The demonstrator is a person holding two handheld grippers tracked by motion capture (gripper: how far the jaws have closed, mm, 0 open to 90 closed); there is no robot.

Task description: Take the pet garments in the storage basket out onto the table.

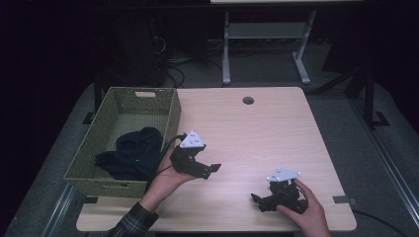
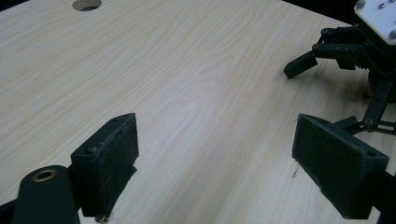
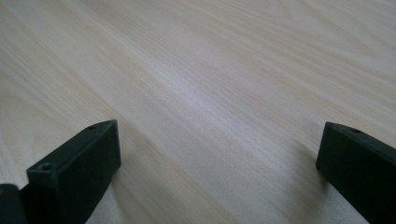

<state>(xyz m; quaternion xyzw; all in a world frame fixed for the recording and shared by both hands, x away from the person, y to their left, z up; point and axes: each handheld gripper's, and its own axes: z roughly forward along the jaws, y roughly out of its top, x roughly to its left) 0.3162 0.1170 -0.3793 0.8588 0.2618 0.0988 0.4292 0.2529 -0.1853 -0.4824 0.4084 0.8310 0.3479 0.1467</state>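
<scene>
Left tool [image 1: 210,168]: released, empty | right tool [image 1: 257,198]: released, empty | advice: lift dark garment [image 1: 131,153] clear of basket [image 1: 94,143] rim onto surface [image 1: 257,128].

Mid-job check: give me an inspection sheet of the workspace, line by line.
Surface: light wooden table, bare, with a round cable hole near its far edge.
Job's things: dark crumpled cloth lying inside the green woven basket at the table's left edge.
Clutter: nothing seen.
Grippers: left gripper open, held beside the basket, empty; right gripper open, low over the table's near right, empty.
Cables: black cable trailing from the left gripper over the basket's rim.
Surroundings: dark room, grey table frame and loose floor cables behind.
</scene>
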